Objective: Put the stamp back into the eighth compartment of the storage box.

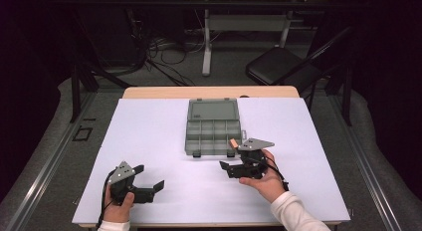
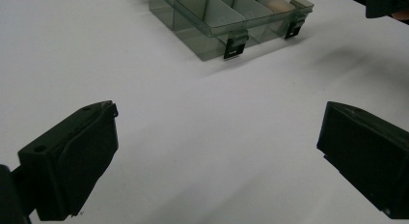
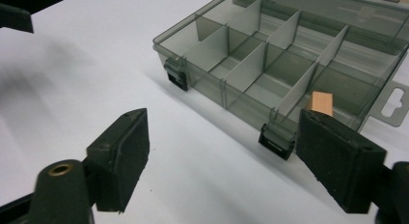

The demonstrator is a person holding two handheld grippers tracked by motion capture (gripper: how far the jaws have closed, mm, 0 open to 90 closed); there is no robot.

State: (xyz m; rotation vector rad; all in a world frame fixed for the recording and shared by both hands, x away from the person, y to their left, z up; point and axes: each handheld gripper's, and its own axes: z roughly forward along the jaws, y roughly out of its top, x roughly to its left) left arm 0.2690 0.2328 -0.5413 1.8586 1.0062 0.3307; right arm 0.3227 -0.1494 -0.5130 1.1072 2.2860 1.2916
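Open translucent grey plastic organiser box [image 1: 213,135] with divided compartments sits mid-worktop on the white sheet covering the worktop [image 1: 149,141], lid folded back flat away from the person, two dark latches hanging off the near wall. The lid lying open keeps all compartments reachable from above.

Small tan wooden block [image 3: 322,103] sits at the box's near right corner compartment, by the right-hand latch. In the right gripper view it pokes up just behind the near wall; whether it rests fully on the compartment floor or leans on a divider I cannot tell. In the high view it shows as an orange-tan fleck [image 1: 232,142] at that same corner.

Right gripper [image 3: 219,147]: fingers spread apart, nothing between the pads. The right-hand finger [image 3: 337,161] stands in front of the block from this camera but is clear of it. Gripper sits just off the box's near right corner, aimed across the near wall. Judgement: block looks deposited and the wide fingers fit a release.

Left gripper [image 1: 149,183]: resting low at the near left of the worktop, well apart from the box, fingers [image 2: 77,161] wide open and empty. Likely parked there to keep out of the right hand's path.

Other compartments appear empty as far as visible.
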